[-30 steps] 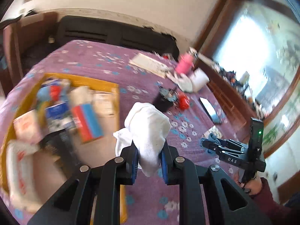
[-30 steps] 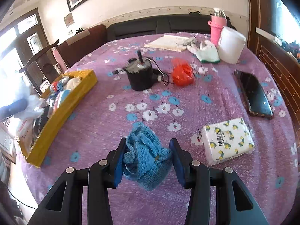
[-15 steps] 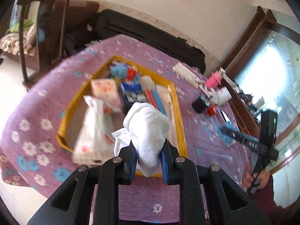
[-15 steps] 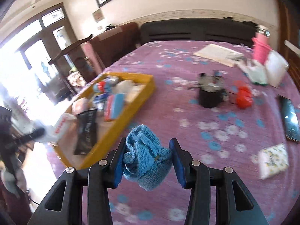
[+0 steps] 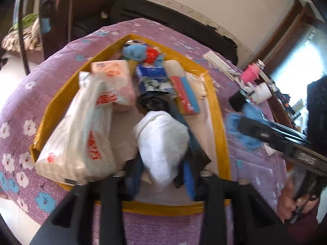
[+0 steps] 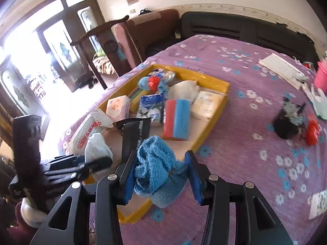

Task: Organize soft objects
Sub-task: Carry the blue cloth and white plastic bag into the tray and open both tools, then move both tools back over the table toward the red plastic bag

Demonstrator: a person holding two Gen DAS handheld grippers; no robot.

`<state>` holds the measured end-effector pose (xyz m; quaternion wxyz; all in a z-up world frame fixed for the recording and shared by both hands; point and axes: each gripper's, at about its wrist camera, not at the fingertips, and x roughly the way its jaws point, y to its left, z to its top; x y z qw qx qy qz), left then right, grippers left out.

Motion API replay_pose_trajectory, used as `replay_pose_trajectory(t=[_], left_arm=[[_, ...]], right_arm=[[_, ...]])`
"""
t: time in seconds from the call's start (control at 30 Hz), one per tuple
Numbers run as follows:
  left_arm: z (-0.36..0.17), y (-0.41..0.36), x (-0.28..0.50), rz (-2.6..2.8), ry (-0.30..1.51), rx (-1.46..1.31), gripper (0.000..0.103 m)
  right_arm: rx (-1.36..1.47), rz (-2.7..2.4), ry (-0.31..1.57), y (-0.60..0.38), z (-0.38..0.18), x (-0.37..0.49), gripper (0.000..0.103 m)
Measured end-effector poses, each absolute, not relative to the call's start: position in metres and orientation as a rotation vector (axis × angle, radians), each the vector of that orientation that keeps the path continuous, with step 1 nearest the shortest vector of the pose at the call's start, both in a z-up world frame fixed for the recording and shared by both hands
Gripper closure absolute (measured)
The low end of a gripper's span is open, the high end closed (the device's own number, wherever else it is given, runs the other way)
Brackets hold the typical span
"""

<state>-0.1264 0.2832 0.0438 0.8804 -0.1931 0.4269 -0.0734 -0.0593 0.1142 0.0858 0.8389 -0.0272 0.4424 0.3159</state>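
Observation:
My left gripper (image 5: 162, 175) has its jaws spread apart around a white cloth (image 5: 163, 143), low over the near end of the yellow tray (image 5: 218, 122); whether they still pinch it is unclear. It also shows in the right wrist view (image 6: 96, 163) with the white cloth (image 6: 97, 146). My right gripper (image 6: 161, 175) is shut on a blue knitted cloth (image 6: 157, 163), above the tray's (image 6: 222, 102) near right corner. In the left wrist view the right gripper (image 5: 255, 128) and the blue cloth (image 5: 233, 122) are just right of the tray.
The tray holds tissue packs (image 6: 118, 107), a white plastic bag (image 5: 79, 134), a red and blue pack (image 6: 176, 120), a black pouch (image 6: 136, 134) and small toys. On the purple flowered tablecloth (image 6: 245, 153) stand a black device (image 6: 288, 122), a red bag (image 6: 311, 131), a pink cup (image 5: 250, 74) and papers (image 6: 282, 69).
Both grippers moved over the tray with their cloths. The left gripper dropped low into the tray's near end and its jaws spread wider around the white cloth.

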Motion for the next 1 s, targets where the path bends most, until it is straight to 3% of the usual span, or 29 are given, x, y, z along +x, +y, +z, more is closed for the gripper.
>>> replay_pose_trajectory(t=[0.03, 0.07, 0.27, 0.43, 0.5, 1.0], left_arm=[[0.047, 0.282, -0.128, -0.158, 0.878, -0.393, 0.033], [0.050, 0.281, -0.131, -0.155, 0.868, -0.392, 0.020], [0.068, 0.299, -0.146, -0.145, 0.812, -0.437, 0.019], [0.083, 0.316, -0.162, -0.105, 0.751, -0.454, 0.015], [0.085, 0.319, -0.164, -0.097, 0.743, -0.460, 0.015], [0.099, 0.252, -0.166, -0.226, 0.756, -0.363, 0.015]], right_arm=[[-0.065, 0.668, 0.942, 0.119, 0.084, -0.057, 0.053], [-0.074, 0.669, 0.949, 0.126, 0.081, -0.054, 0.053], [-0.126, 0.640, 0.972, 0.151, 0.068, -0.037, 0.051], [-0.143, 0.599, 0.972, 0.157, 0.061, -0.031, 0.032], [-0.117, 0.594, 0.968, 0.152, 0.063, -0.031, 0.030], [0.024, 0.409, 0.952, 0.021, 0.061, -0.058, 0.026]])
